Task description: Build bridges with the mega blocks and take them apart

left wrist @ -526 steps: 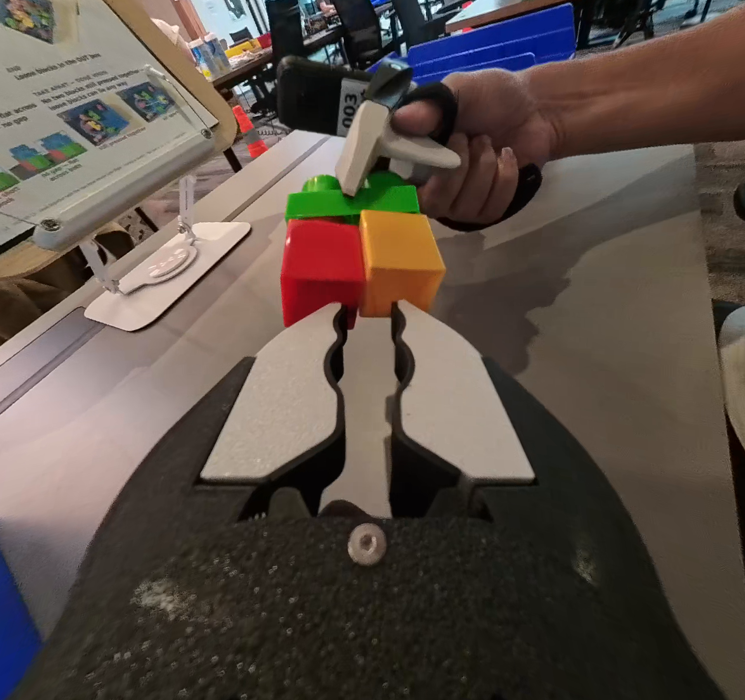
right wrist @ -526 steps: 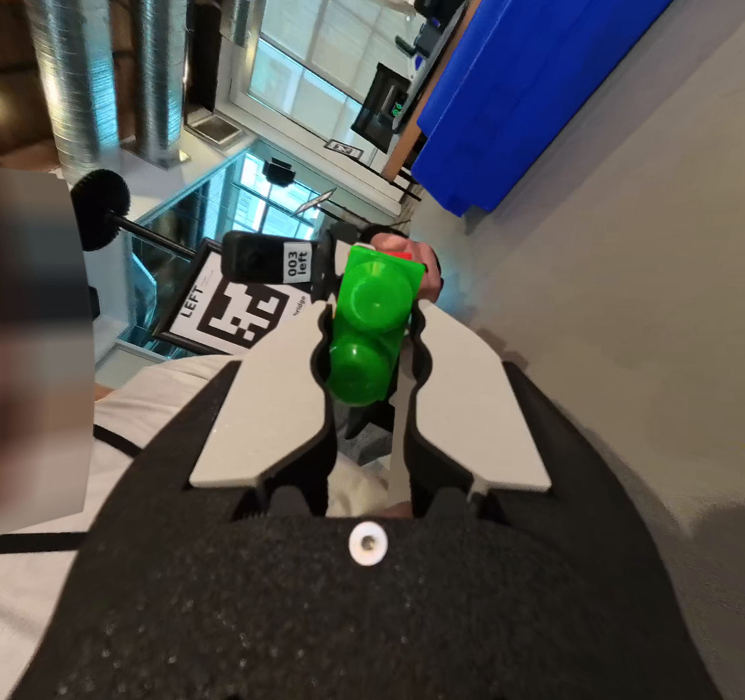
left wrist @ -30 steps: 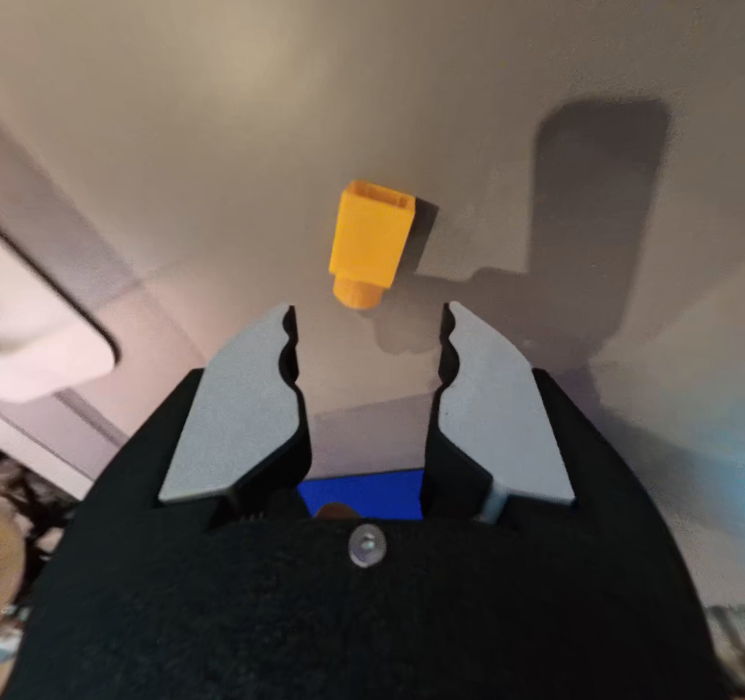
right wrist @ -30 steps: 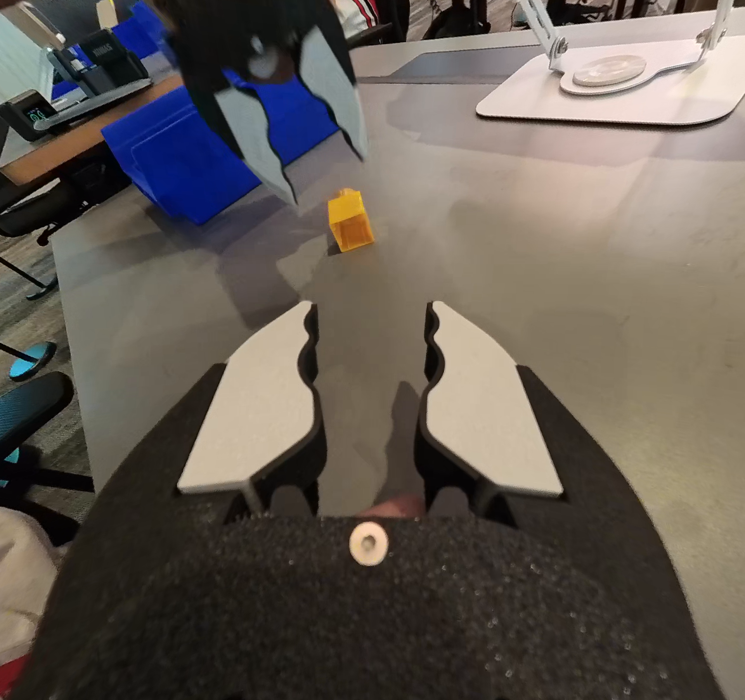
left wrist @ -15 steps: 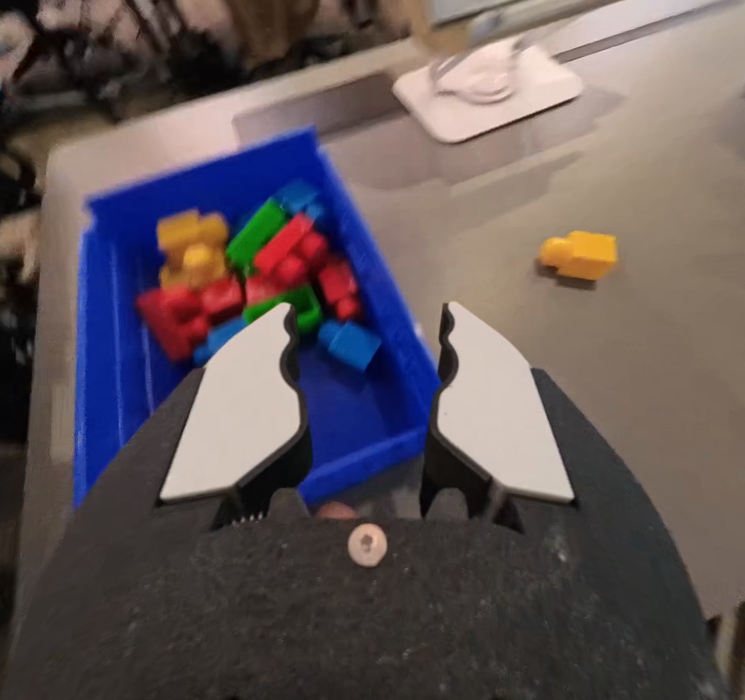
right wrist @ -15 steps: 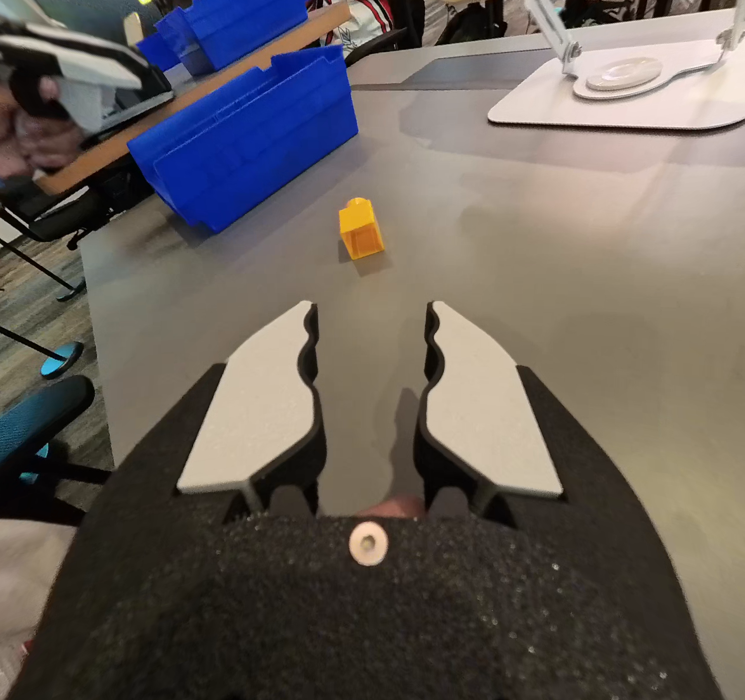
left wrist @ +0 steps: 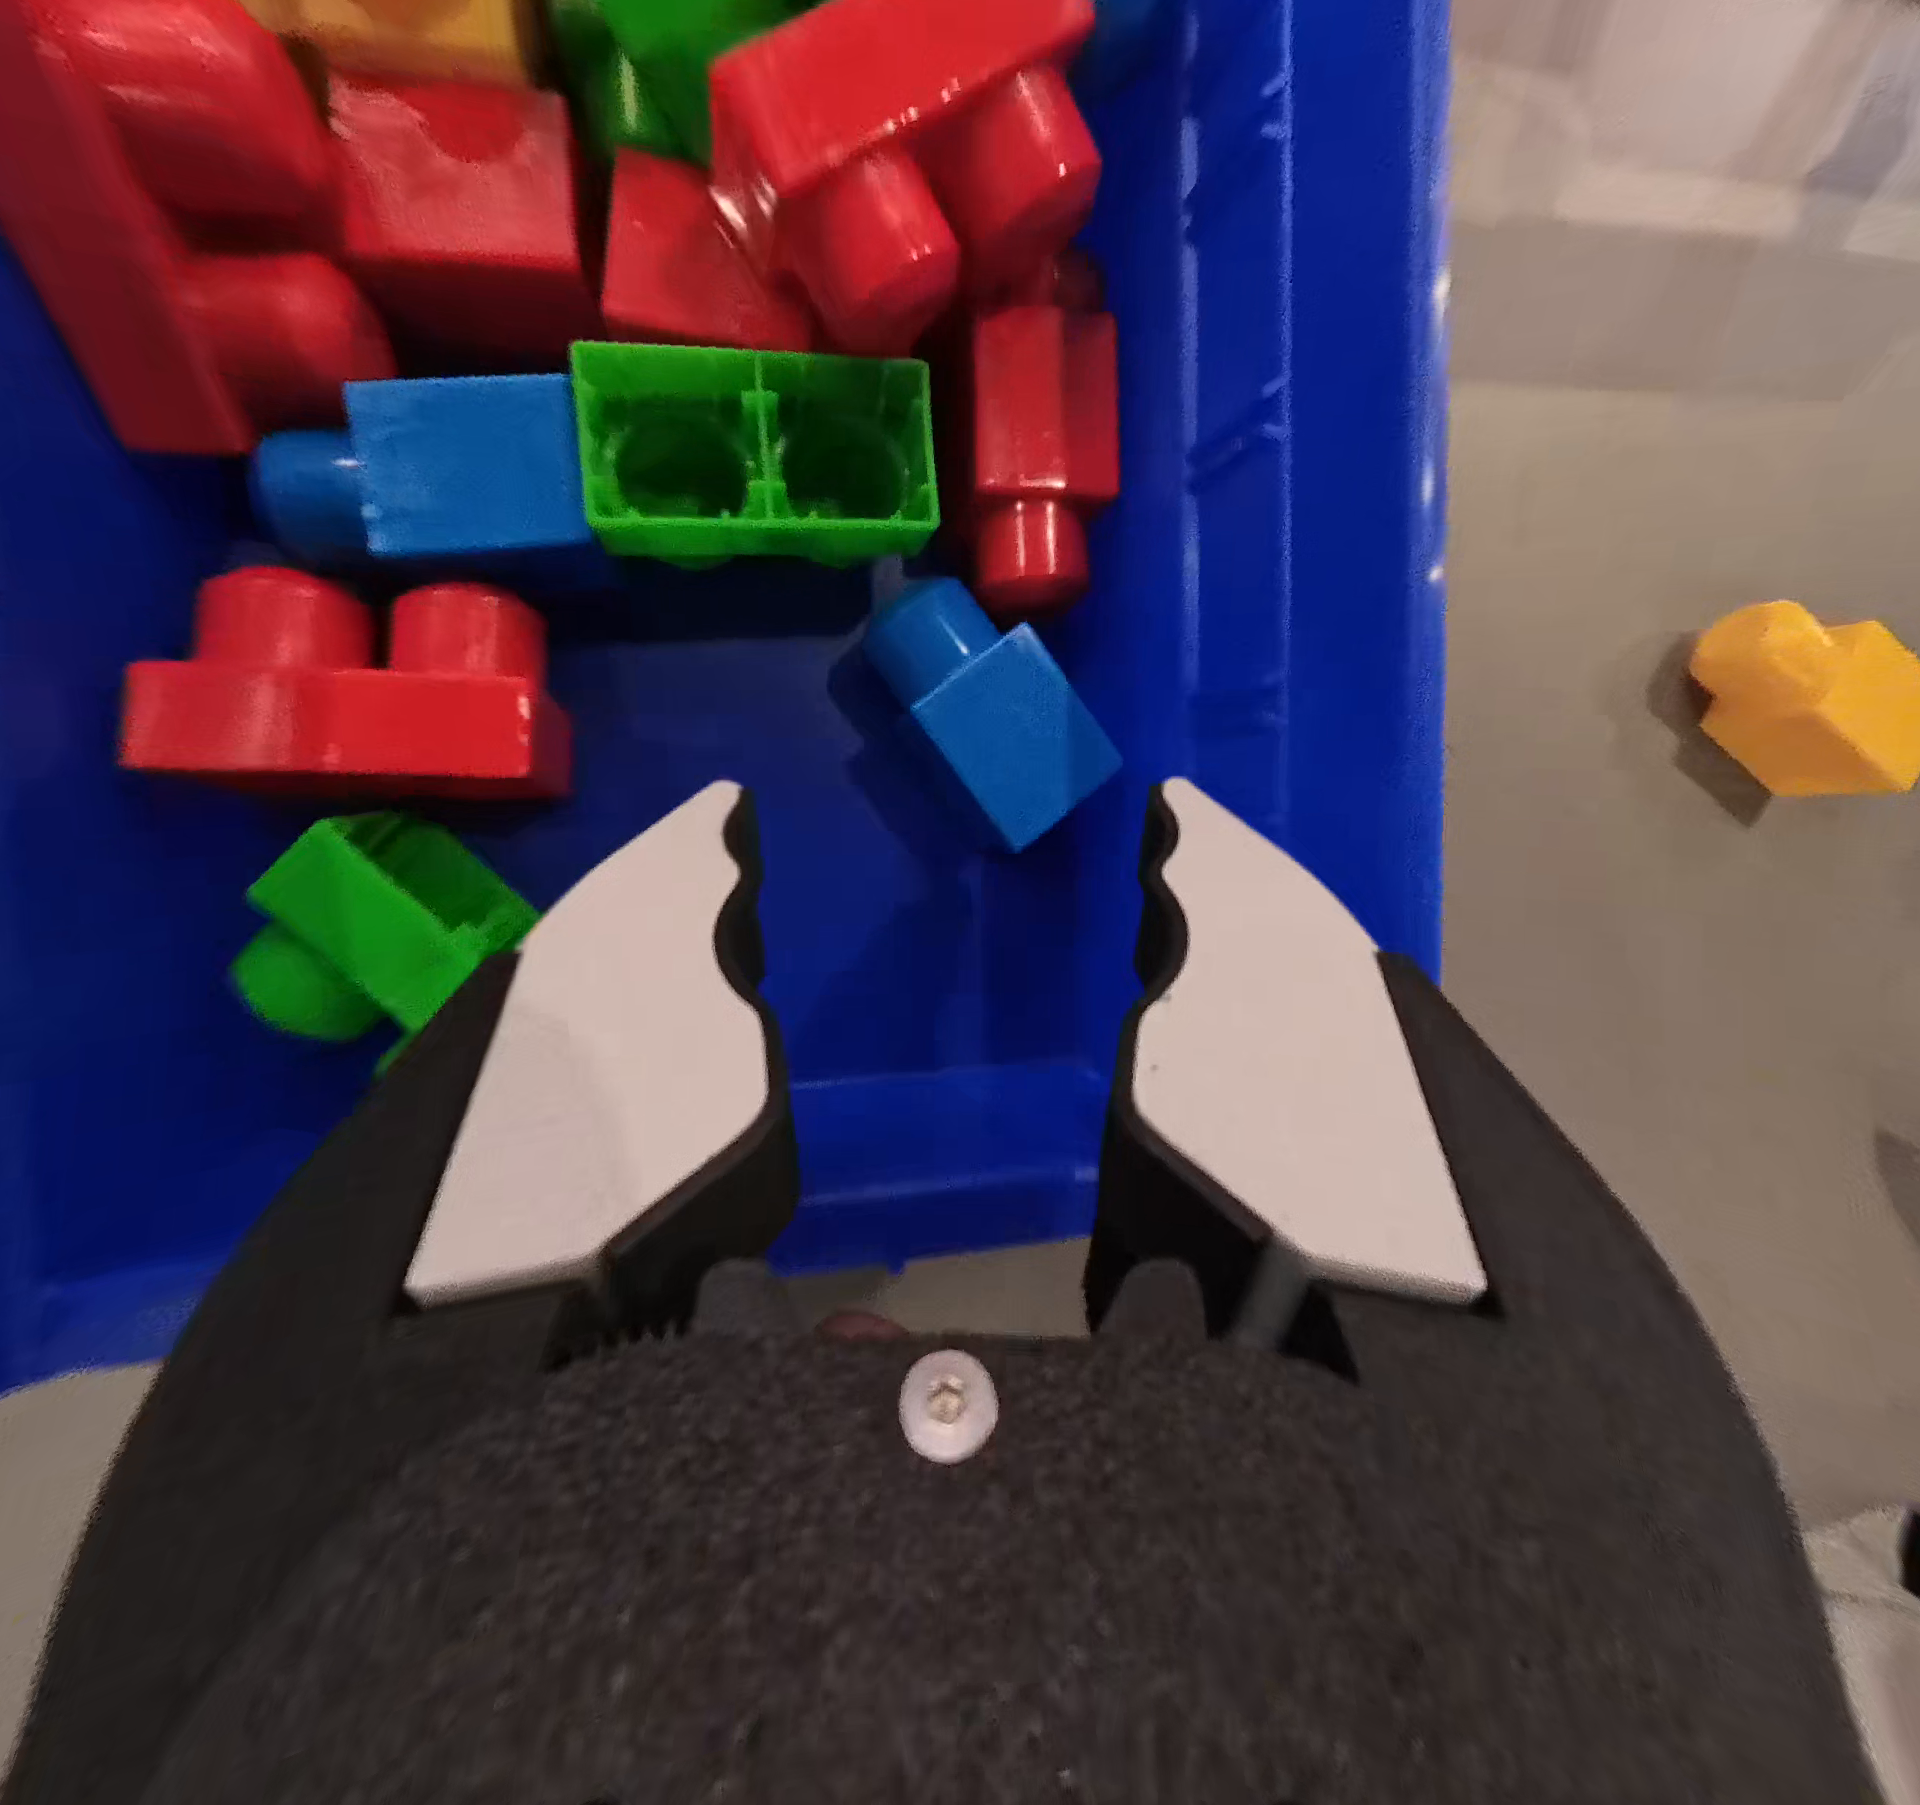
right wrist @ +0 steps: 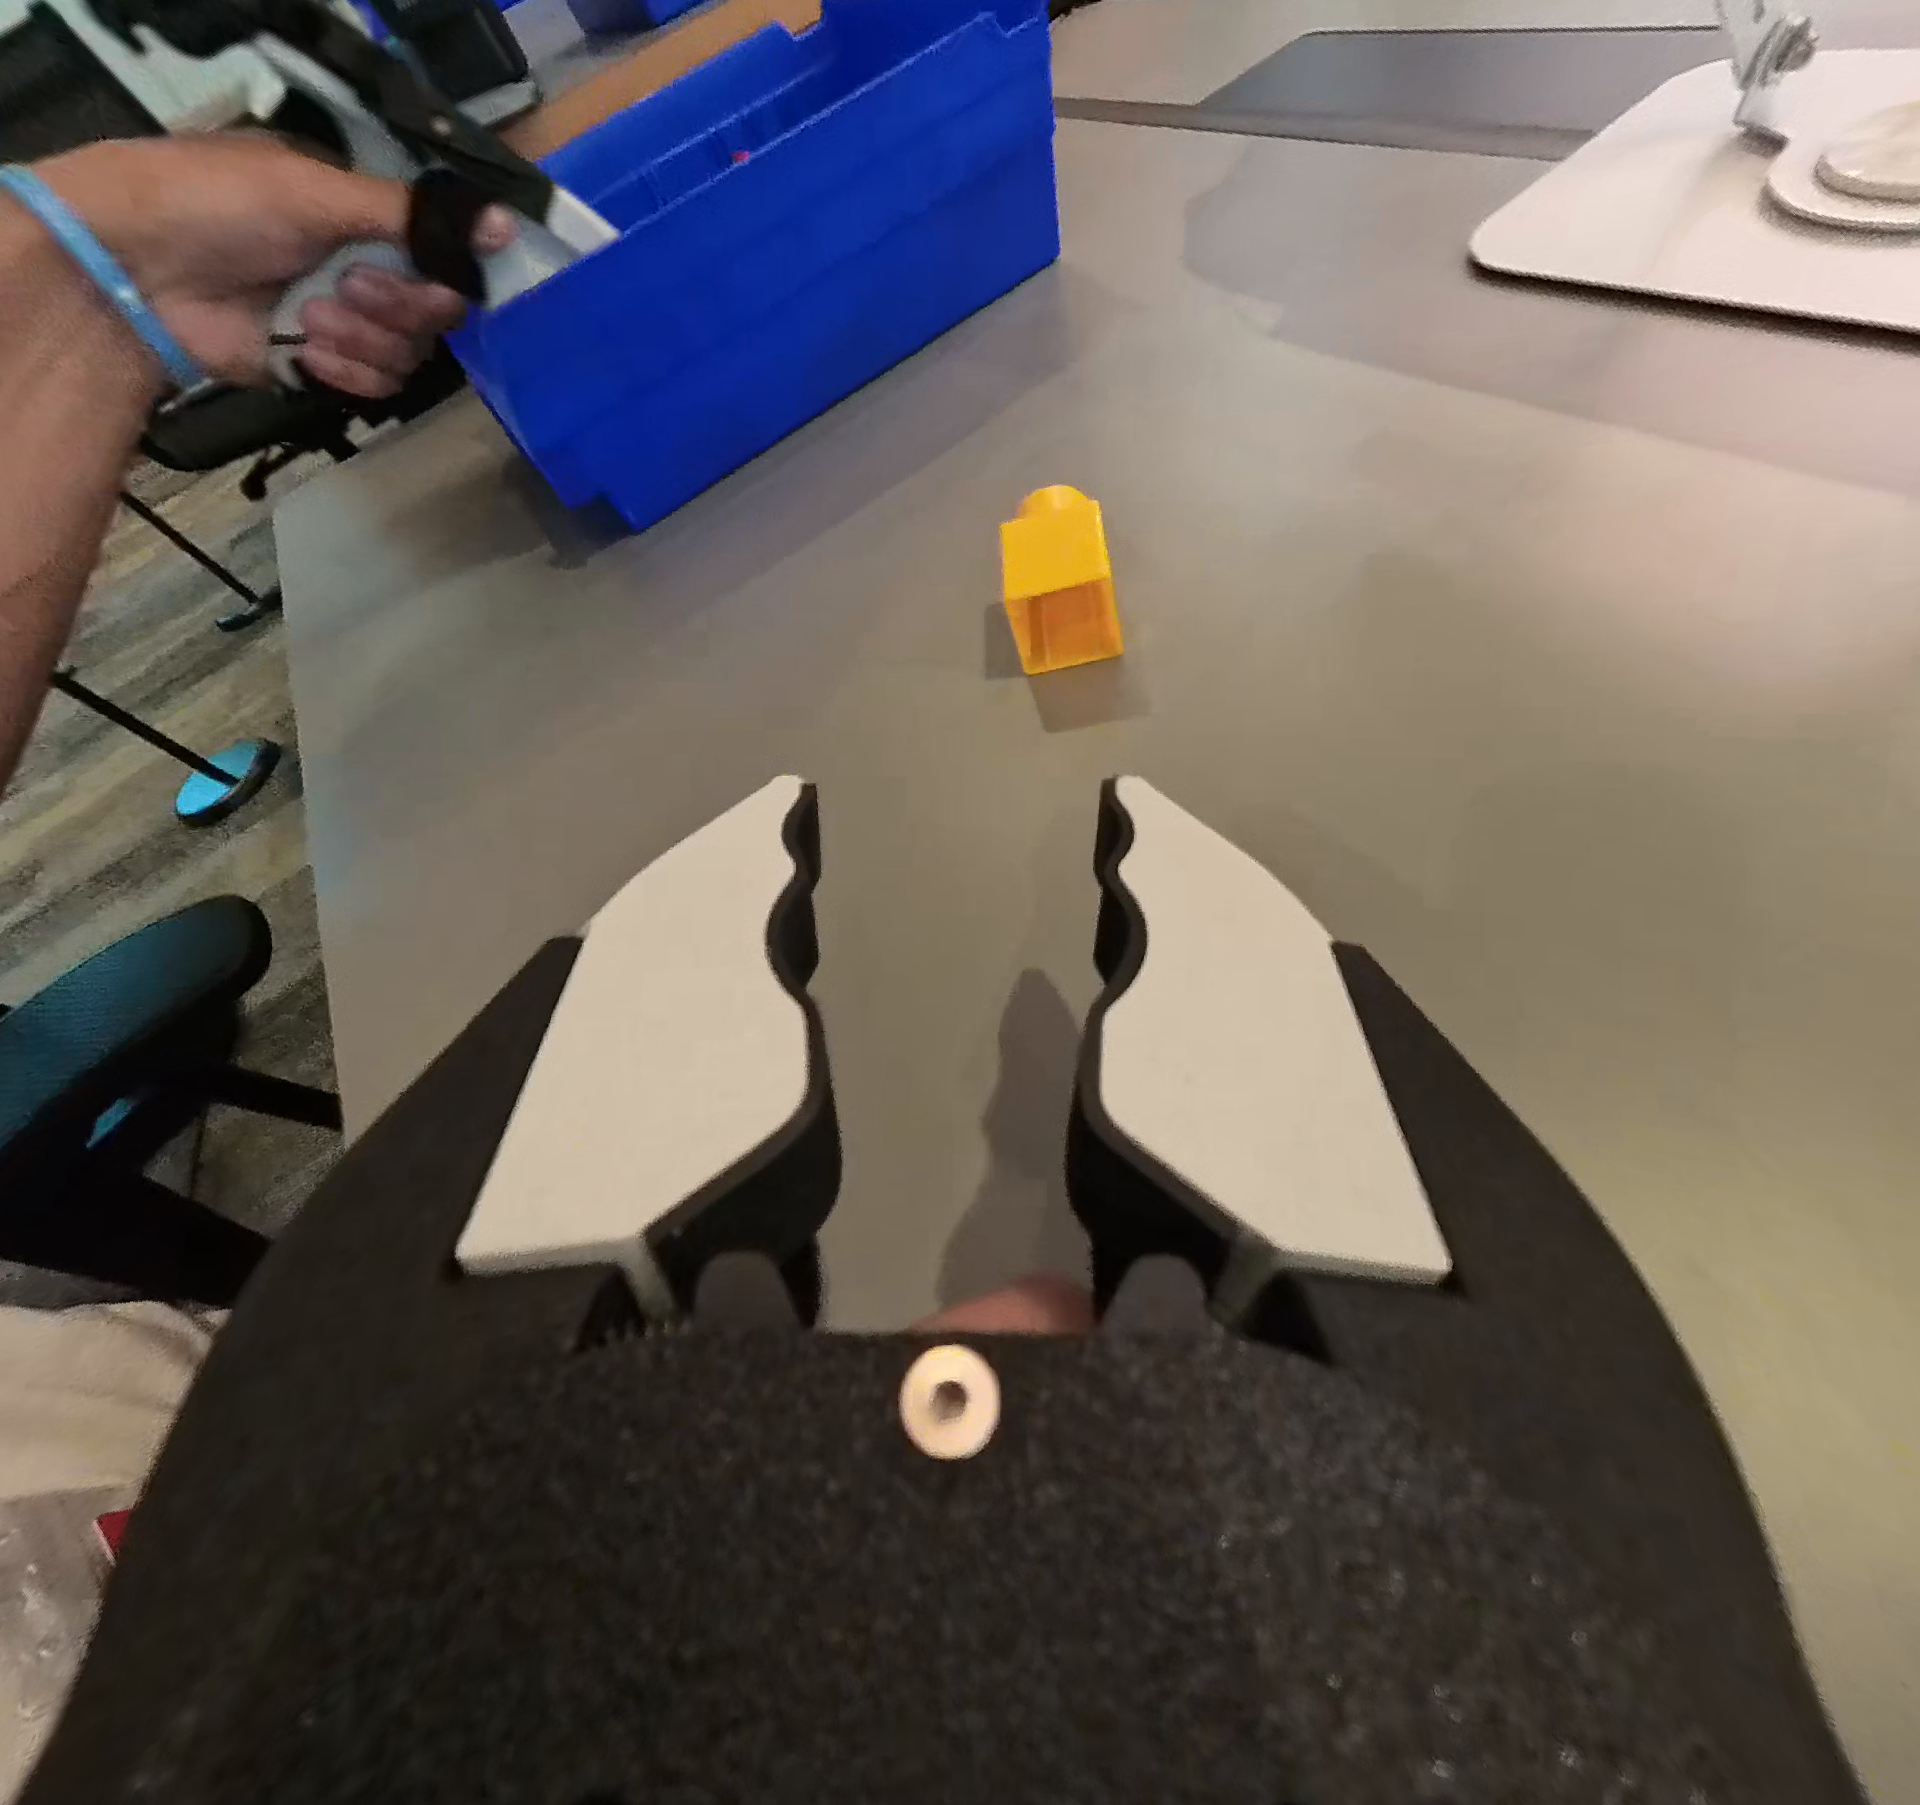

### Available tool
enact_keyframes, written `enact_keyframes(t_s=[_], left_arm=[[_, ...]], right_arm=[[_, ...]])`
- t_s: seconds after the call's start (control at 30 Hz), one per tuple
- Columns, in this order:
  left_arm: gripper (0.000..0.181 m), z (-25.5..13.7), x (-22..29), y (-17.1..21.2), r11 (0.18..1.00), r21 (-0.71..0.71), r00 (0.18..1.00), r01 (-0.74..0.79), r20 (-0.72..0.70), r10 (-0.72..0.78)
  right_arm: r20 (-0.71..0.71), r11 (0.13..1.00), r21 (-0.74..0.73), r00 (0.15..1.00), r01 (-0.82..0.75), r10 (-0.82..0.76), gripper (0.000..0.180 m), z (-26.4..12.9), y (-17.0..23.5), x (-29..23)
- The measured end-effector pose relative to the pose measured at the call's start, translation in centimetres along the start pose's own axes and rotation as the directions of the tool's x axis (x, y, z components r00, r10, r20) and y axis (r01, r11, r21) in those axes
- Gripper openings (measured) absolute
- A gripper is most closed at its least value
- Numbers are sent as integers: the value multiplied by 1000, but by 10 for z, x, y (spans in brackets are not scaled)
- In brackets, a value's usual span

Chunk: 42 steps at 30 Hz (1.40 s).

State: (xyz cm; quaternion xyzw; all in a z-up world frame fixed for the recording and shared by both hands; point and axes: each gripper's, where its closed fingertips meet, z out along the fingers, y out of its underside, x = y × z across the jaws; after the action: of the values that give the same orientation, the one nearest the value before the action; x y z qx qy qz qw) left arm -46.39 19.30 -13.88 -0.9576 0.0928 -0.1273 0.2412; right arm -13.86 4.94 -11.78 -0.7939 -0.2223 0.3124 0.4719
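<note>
- Blue bin (left wrist: pixel 1340 425) of mixed blocks lies under our left gripper (left wrist: pixel 948 799), jaws apart and empty.
- Yellow block (right wrist: pixel 1060 581) lies on its side on the counter (right wrist: pixel 1455 716) ahead of our right gripper (right wrist: pixel 956 794), also spread, holding nothing.

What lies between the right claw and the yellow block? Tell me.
Only bare grey table separates the open right claw from the yellow block, as the right wrist view shows.

Shared office or lab, grey desks (right wrist: pixel 1455 612), swivel chairs (right wrist: pixel 114 1017) (blue bins (right wrist: pixel 790 280) behind)
</note>
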Motion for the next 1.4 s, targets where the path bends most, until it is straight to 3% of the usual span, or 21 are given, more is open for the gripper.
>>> enact_keyframes(t_s=[0.23, 0.5, 0.6, 0.73, 0.83, 1.1, 1.4], left_arm=[[73, 29, -1, -6, 993, -84, 997, 77, -3, -78], [68, 36, -28, 10, 981, -185, 987, 57, 159, -27], [66, 37, -30, 20, 972, -229, 990, 45, 138, -13], [36, 39, -28, 18, 974, -228, 994, -16, 98, 40], [5, 41, -26, 18, 954, -243, 979, -173, 66, 195], [3, 33, -22, 23, 946, -214, 968, -244, -5, 249], [2, -9, -11, 18, 933, -108, 938, -345, 2, 347]], right_arm=[[21, 1000, 10, 1000, 13, -13, 50, 1, -8, -8], [29, 1000, 9, 999, 23, -23, 50, -1, -10, -12], [28, 1000, 12, 999, 22, -23, 50, -3, -9, -13], [28, 1000, 9, 999, 18, -18, 50, -3, -7, -12], [27, 1000, 9, 1000, 13, -13, 50, -4, -5, -12], [16, 1000, 26, 1000, -8, 8, 50, -11, -3, -7], [11, 999, 31, 1000, -19, 19, 49, -16, -1, -2]])
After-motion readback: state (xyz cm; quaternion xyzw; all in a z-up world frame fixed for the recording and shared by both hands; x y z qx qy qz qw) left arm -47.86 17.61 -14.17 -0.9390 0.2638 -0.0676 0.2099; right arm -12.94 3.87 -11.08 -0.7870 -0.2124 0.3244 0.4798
